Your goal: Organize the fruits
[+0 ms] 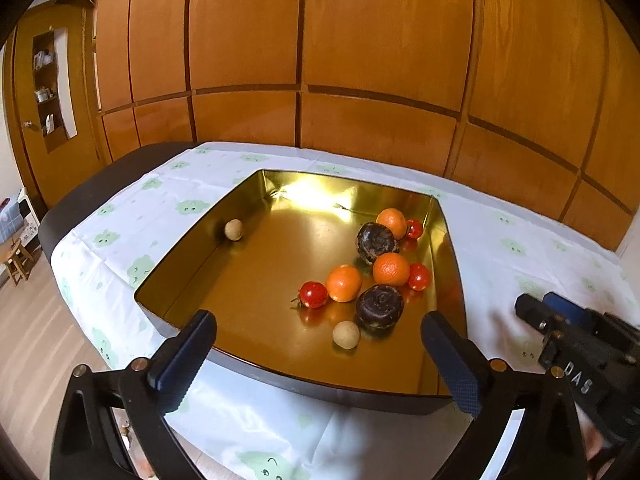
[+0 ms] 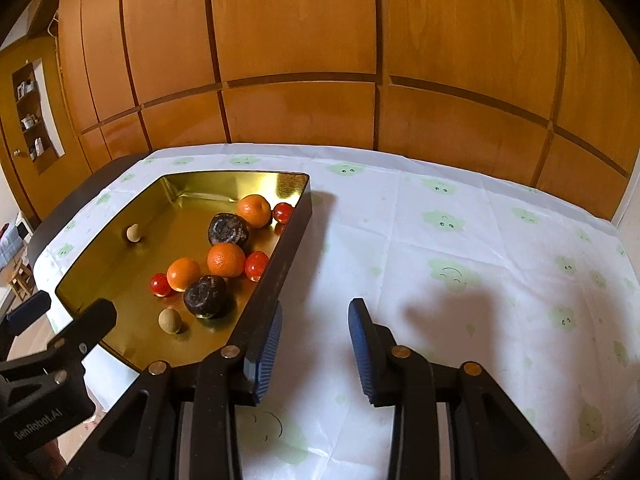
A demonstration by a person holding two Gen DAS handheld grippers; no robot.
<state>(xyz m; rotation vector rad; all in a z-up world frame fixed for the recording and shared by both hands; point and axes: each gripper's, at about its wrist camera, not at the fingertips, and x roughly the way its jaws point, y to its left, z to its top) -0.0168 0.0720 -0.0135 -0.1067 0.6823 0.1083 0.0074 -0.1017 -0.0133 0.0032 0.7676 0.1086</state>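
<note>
Left wrist view: the left tool (image 1: 318, 334) is spread wide with nothing between its ribbed blue pads, hovering over the near rim of a shiny gold tin tray (image 1: 256, 264). Inside lie smooth oranges (image 1: 344, 283), glossy cherry tomatoes (image 1: 313, 294), two dark wrinkled fruits (image 1: 379, 306) and small tan balls (image 1: 346, 334).

Right wrist view: the right tool (image 2: 315, 346) stands partly spread and empty over the cloth-covered desk (image 2: 460, 264), its left pad just beside the tray's dark outer wall (image 2: 280, 268).

Left hand-held gripper (image 1: 318, 344) wide open, empty, above gold tray (image 1: 192, 280); 3 oranges (image 1: 344, 283), 3 tomatoes (image 1: 313, 294) inside.
</note>
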